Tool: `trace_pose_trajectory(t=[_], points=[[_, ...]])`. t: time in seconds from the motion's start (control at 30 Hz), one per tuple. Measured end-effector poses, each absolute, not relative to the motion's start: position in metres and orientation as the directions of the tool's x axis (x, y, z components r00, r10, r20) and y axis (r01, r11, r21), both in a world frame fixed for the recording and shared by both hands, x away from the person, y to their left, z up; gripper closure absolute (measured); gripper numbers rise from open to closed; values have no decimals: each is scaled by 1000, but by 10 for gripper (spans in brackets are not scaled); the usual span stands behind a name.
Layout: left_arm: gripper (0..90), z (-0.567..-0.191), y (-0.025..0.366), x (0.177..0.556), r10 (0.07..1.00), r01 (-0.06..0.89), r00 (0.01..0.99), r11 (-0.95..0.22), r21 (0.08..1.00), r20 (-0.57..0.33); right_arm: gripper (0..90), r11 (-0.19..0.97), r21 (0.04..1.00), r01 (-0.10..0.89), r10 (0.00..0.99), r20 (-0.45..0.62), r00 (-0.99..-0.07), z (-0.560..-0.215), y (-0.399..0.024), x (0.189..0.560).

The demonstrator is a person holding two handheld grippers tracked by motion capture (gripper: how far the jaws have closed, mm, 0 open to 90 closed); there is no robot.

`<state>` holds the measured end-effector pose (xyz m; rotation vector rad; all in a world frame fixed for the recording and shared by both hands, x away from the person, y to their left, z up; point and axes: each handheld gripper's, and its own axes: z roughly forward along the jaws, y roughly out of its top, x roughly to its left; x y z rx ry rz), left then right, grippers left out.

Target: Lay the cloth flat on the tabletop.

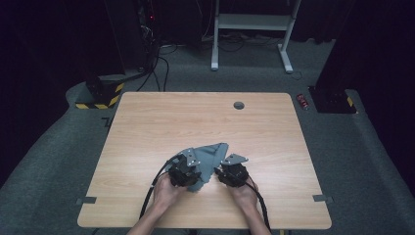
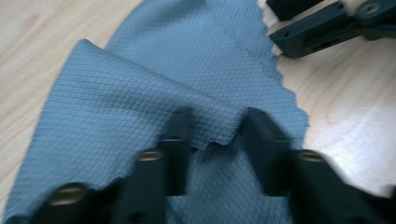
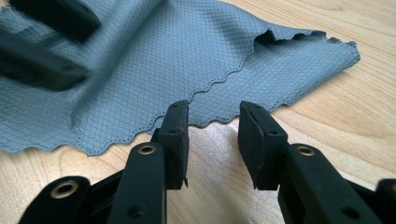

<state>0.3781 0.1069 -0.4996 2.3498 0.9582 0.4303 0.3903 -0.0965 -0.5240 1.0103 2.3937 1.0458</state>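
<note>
The left claw (image 2: 212, 128) stands released, jaws parted over a folded edge of the grey-blue diamond-textured cloth (image 2: 154, 79), nothing pinched. The right claw (image 3: 212, 126) is likewise released, its tips just short of the cloth's scalloped hem. The cloth lies crumpled near the pale wooden worktop's (image 1: 147, 122) front edge, about midway along.

In the left gripper view, motion blur smears the left claw (image 2: 212, 135), while the grey cloth (image 2: 154, 84) runs off the top and bottom edges.
</note>
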Motion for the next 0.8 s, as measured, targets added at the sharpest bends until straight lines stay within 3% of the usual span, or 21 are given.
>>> trace_pose_trajectory(t=[0.07, 0.1, 0.27, 0.4, 0.43, 0.57, 0.67, 0.8], points=[[860, -501, 105, 381, 716, 539, 693, -591, 601, 81, 631, 477, 741, 473, 722, -24, -691, -524, -97, 390], [900, -499, 106, 384, 722, 547, 689, -579, 605, 67, 630, 477, 741, 473, 722, -24, -691, -524, -97, 390], [900, -487, 111, 389, 740, 544, 671, -542, 641, 56, 631, 478, 740, 473, 722, -24, -692, -524, -97, 390], [900, -477, 118, 389, 746, 564, 666, -479, 672, -27, 631, 478, 740, 473, 722, -24, -692, -524, -96, 390], [796, -479, 116, 387, 746, 578, 664, -476, 663, -43, 631, 478, 740, 473, 722, -24, -692, -524, -96, 390], [602, -491, 106, 382, 735, 576, 678, -514, 635, -19, 630, 479, 740, 473, 721, -24, -692, -524, -96, 390], [578, -497, 98, 383, 733, 576, 680, -546, 608, 14, 631, 479, 740, 472, 721, -25, -692, -524, -96, 390], [668, -498, 92, 385, 735, 569, 676, -574, 589, 63, 630, 478, 740, 473, 722, -24, -692, -524, -96, 390]])
